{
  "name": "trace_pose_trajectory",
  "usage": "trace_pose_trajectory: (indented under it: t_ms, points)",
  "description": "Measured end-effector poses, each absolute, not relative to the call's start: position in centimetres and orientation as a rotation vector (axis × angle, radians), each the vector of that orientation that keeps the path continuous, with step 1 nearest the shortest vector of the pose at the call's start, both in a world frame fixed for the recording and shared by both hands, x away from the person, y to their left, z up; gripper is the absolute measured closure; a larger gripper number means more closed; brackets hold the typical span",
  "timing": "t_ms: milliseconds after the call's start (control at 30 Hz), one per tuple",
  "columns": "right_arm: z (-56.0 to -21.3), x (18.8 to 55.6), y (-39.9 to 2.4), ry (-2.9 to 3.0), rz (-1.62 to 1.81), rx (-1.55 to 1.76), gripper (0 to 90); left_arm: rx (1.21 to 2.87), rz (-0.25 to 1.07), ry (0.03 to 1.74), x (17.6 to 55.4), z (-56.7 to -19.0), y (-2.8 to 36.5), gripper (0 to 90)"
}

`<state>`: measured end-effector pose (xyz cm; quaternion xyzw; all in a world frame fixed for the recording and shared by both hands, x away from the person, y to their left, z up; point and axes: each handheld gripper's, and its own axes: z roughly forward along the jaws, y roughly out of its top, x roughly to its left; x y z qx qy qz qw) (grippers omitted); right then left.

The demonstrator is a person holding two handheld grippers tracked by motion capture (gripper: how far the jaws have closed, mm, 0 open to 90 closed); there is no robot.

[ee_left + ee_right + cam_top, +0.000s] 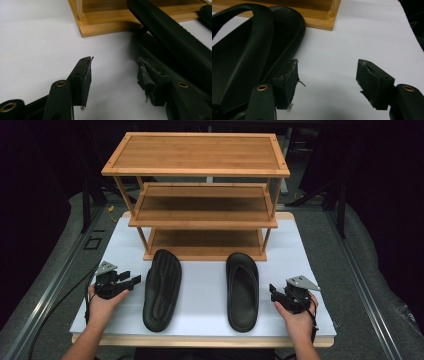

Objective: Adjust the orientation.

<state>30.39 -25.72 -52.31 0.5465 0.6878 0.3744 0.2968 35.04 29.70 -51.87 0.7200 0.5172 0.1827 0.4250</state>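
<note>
Left gripper [131,281] open, beside left slipper [162,289]

Recording lab, black curtains [30,180], white-topped table [210,285], floor rails [60,275]

Two black slide sandals are counted: one sandal lying sole-up [162,289], just beside the left gripper [131,281] on its inner side, and one sandal lying strap-up [242,291], near the right gripper [273,293] on its inner side. One bamboo shoe rack [196,168] is counted, beyond both grippers, and three shelves are counted on it. Two hand-held grippers are counted, each with two black jaws standing apart with nothing between them. One white tabletop [205,285] is counted beneath the grippers. Two hands are counted, one on each gripper.
</note>
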Motion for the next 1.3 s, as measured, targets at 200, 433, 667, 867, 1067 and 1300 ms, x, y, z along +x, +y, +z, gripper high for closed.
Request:
trace_pose_trajectory:
  t_ms: [200, 433, 667, 867, 1067, 1300]
  points:
    - [-52.0, 30.1, -25.1, 1.833, 1.023, 1.429, 34.5, 1.901, 0.515, 1.267, 34.5, -50.3, 28.8, 43.5]
    - [-52.1, 30.0, -24.6, 1.828, 1.010, 1.425, 34.6, 1.886, 0.439, 1.236, 32.8, -51.7, 28.8, 41.1]
    - [-52.4, 30.1, -25.2, 1.814, 1.012, 1.453, 34.9, 1.923, 0.454, 1.229, 33.1, -52.6, 28.5, 40.9]
    - [-52.6, 30.2, -25.5, 1.818, 1.031, 1.483, 34.9, 1.909, 0.438, 1.233, 33.0, -52.5, 28.4, 42.4]
    - [-52.6, 30.3, -25.5, 1.821, 1.039, 1.489, 35.0, 1.890, 0.434, 1.219, 32.9, -52.2, 28.2, 42.4]
    - [-52.5, 30.2, -25.7, 1.824, 1.044, 1.501, 35.0, 1.849, 0.427, 1.176, 32.5, -51.4, 27.5, 42.8]
